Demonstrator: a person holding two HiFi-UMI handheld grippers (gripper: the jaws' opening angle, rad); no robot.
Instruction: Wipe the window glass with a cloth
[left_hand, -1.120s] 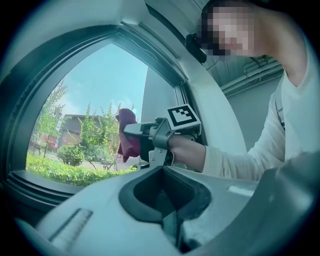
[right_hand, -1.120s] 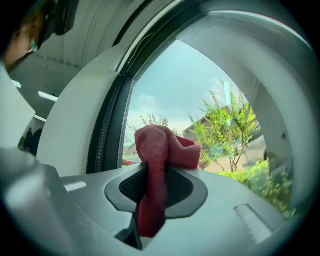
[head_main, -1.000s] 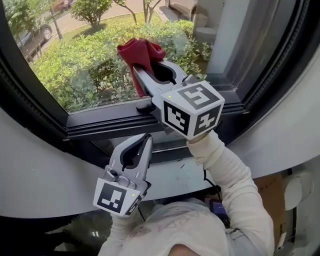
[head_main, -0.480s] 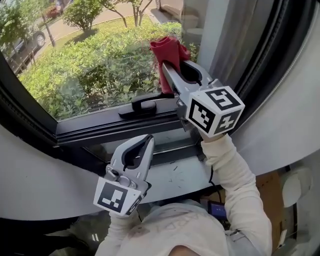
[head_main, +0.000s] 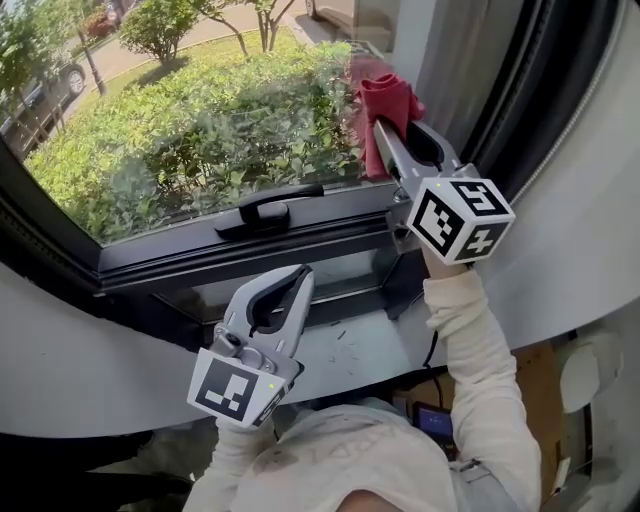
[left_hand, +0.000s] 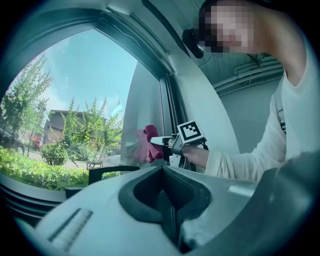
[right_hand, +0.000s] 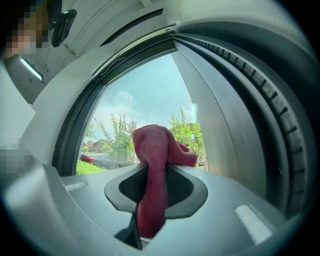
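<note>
Right claw (head_main: 384, 133) first, from the head view: pinched shut on a red cloth (head_main: 387, 98), pressed up at the window glass (head_main: 200, 130). Has slid over the last second from the middle of the pane to its right edge, just beside the dark upright frame (head_main: 520, 90). Means, most likely, one sideways stroke done and no more room on that side; probably time to turn back or shift to another band of glass. Left claw (head_main: 293, 279) still low over the sill (head_main: 350, 350), well apart from the pane. Black handle (head_main: 265, 208) on the lower frame, below the wiped band; worth steering clear of on a lower pass.

From the left gripper view: left claw (left_hand: 168, 205) closed, nothing between its jaws. Cloth (left_hand: 149, 145) and right claw (left_hand: 159, 142) visible ahead at the glass, handle (left_hand: 107, 172) lower left.

From the right gripper view: right claw (right_hand: 150, 200) clamped on the cloth (right_hand: 155, 150), one fold trailing down through the jaws, the bunched end up against the glass (right_hand: 145, 105). Frame close on the right, blocking further travel that way.
</note>
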